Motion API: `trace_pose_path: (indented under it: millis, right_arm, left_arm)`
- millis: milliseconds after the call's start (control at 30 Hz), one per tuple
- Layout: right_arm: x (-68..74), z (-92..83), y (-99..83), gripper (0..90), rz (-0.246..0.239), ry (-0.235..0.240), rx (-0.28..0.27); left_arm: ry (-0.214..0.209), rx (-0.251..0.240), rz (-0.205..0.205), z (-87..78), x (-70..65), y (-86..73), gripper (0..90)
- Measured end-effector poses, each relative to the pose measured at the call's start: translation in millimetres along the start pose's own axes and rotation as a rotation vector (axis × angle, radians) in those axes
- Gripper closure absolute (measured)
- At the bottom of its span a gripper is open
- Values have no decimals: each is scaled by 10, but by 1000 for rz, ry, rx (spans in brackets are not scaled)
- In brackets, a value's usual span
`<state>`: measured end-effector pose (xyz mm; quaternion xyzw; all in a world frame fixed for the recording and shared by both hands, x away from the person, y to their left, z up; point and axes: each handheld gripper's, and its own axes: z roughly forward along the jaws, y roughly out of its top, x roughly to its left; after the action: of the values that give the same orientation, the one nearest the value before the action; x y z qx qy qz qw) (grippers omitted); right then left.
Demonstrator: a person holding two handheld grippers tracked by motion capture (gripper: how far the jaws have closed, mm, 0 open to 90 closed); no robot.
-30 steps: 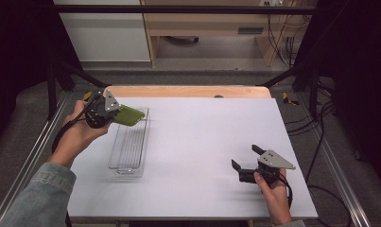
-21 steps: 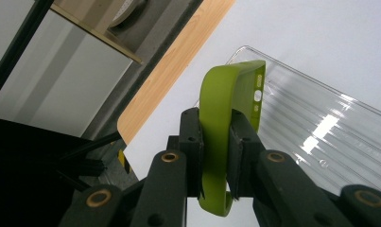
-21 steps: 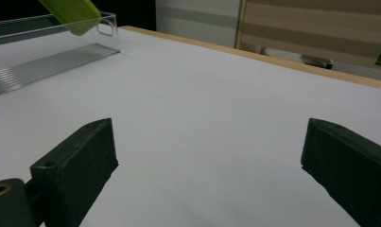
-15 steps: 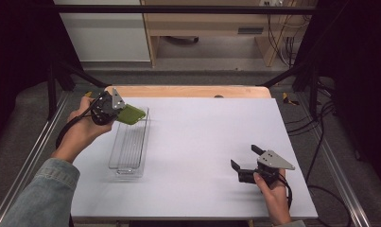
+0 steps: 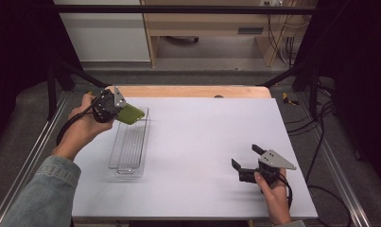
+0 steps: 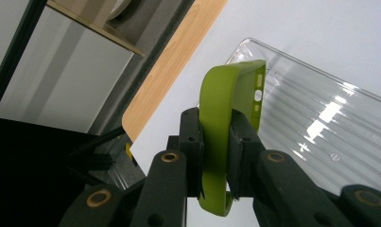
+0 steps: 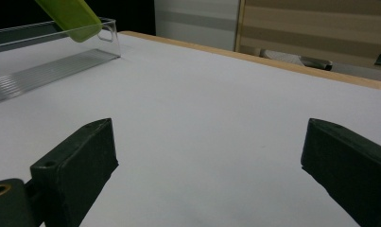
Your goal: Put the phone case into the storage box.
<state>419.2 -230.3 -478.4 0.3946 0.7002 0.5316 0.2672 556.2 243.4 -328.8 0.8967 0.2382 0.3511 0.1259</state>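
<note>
A green phone case [image 5: 129, 114] [image 6: 223, 123] is pinched edge-on in my left gripper [image 5: 116, 109] [image 6: 215, 142], which is shut on it. The case hangs over the far end of a clear plastic tray [image 5: 129, 144] [image 6: 320, 118] on the white table [image 5: 202, 142]. Its tip also shows in the right gripper view as the green phone case [image 7: 72, 16] above the tray [image 7: 46, 52]. My right gripper [image 5: 247, 157] [image 7: 207, 156] rests low at the table's near right, open, with nothing between its jaws.
A wooden strip [image 5: 188, 91] runs along the table's far edge. Metal rails flank both sides, and cables [image 5: 316, 137] trail at the right. Cabinets [image 5: 103, 33] stand behind the table.
My left gripper has shifted slightly with the green case over the tray's far end. The right gripper has stayed where it was.
</note>
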Motion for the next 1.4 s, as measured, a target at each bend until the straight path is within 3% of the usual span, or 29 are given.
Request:
trace_pose_path:
  millis: [333, 1100, 1400]
  right_arm:
    - [-3, 0, 0, 43, -2, 0, 1]
    - [8, 5, -2, 43, -4, 6, 2]
    - [2, 3, -2, 43, 0, 6, 2]
  left_arm:
    - [-22, 37, 27, 103, -28, 19, 782]
    - [-37, 68, 74, 26, -31, 87, 782]
    - [-62, 93, 109, 119, -71, 160, 781]
